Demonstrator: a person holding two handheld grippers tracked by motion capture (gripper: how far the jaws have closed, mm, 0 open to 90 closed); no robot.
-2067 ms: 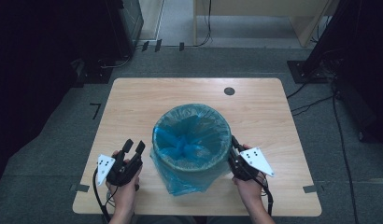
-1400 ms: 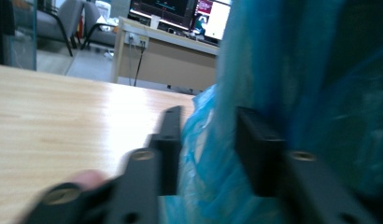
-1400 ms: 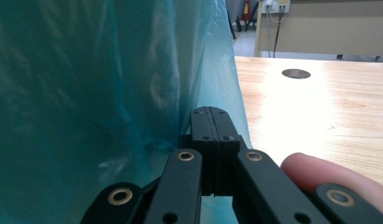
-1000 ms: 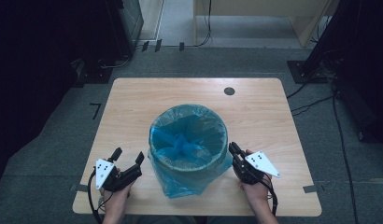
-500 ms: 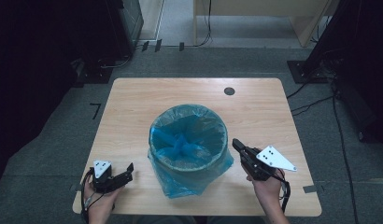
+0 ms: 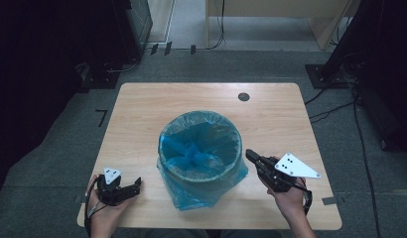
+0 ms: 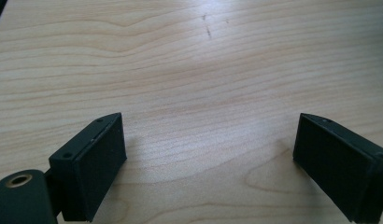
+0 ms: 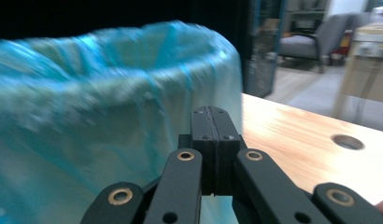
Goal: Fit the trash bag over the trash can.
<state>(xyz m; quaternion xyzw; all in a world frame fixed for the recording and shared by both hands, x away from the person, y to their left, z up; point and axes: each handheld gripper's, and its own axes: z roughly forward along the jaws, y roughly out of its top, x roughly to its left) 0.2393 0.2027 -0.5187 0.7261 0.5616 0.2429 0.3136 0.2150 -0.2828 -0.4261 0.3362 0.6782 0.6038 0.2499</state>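
High view: left claw (image 6: 134, 186) now lower (jaws apart) beside bin (image 6: 200, 153).

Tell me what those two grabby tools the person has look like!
Both are black. The left gripper and the right gripper each carry a pale grey three-cornered plate with dark dots on top, and a black cable trails from each. Up close, the left gripper's pads are flat black blocks. The right gripper's linkage has brass-coloured rivets. No sleeves show on the forearms.

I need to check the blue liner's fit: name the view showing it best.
The high view: the blue liner shows whole, folded over the bin's rim. The right gripper view gives one blurred side; the left gripper view faces the table.
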